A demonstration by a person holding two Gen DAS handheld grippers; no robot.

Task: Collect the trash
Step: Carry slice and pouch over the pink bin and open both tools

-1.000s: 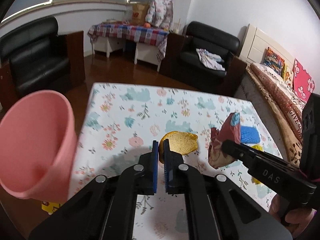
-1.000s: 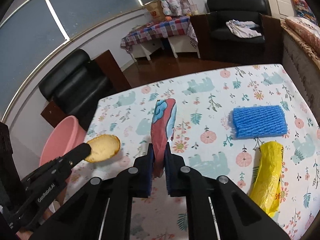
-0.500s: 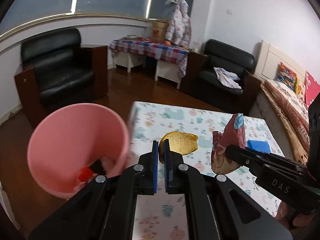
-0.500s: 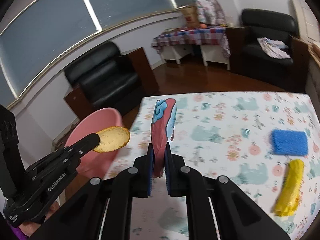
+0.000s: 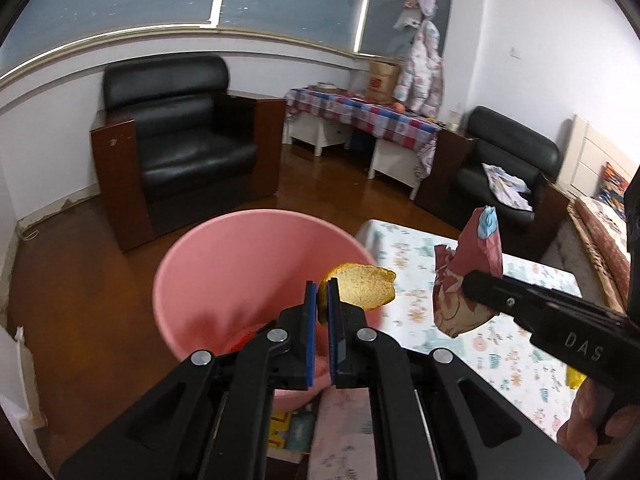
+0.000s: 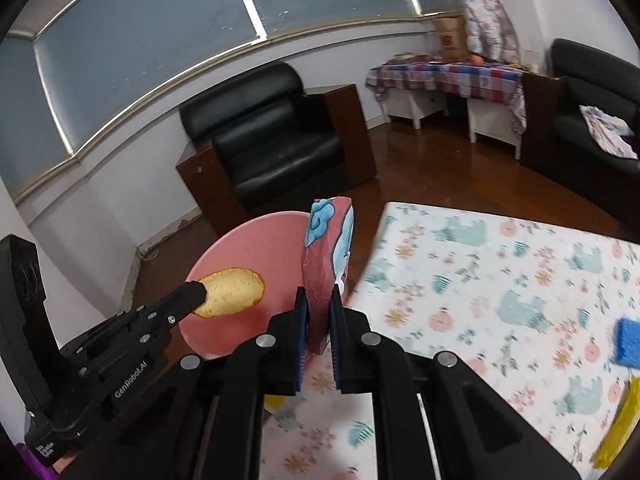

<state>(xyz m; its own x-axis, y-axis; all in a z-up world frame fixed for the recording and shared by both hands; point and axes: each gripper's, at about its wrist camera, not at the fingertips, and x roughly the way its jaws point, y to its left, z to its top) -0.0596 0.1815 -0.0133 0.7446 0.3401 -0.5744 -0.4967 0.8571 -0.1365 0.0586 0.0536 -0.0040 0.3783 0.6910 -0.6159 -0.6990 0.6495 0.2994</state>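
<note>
**Deposit stage: both items carried to the bin**

Step in hand: transfer of two pieces of trash to the pink bin [image 5: 256, 280], which stands on the floor just beside the worktop [image 6: 520, 280] with its floral cover.

**Left gripper.** The left gripper [image 5: 322, 312] has its fingers [image 5: 311, 332] pinching the edge of a bread slice [image 5: 364, 286]. In the right wrist view the slice [image 6: 232, 298] hangs over the open mouth of the bin [image 6: 272, 248]. Red scraps lie at the bin bottom.

**Right gripper.** The right gripper [image 6: 319, 316] has its fingers [image 6: 301, 332] pinching a red and blue snack wrapper [image 6: 330, 252], held upright. In the left wrist view the wrapper [image 5: 472, 276] sits to the right of the bin rim, over the near edge of the worktop rather than over the bin opening. Exact overlap with the rim cannot be told.

**Items left on the worktop.** A blue sponge [image 6: 628, 342] and a yellow bag [image 6: 618, 432] lie at the right edge of the right wrist view, well apart from the bin.

**Next move, as judged:**
1. Spread the left fingers to drop the bread slice; it appears to be placed for release.
2. Shift the right gripper leftward until the wrapper is over the bin mouth, then spread its fingers.
3. Keep the two grippers from touching; they work close together at the rim.

The wrapper is light and may drift on release, so a low drop point is advisable.
</note>
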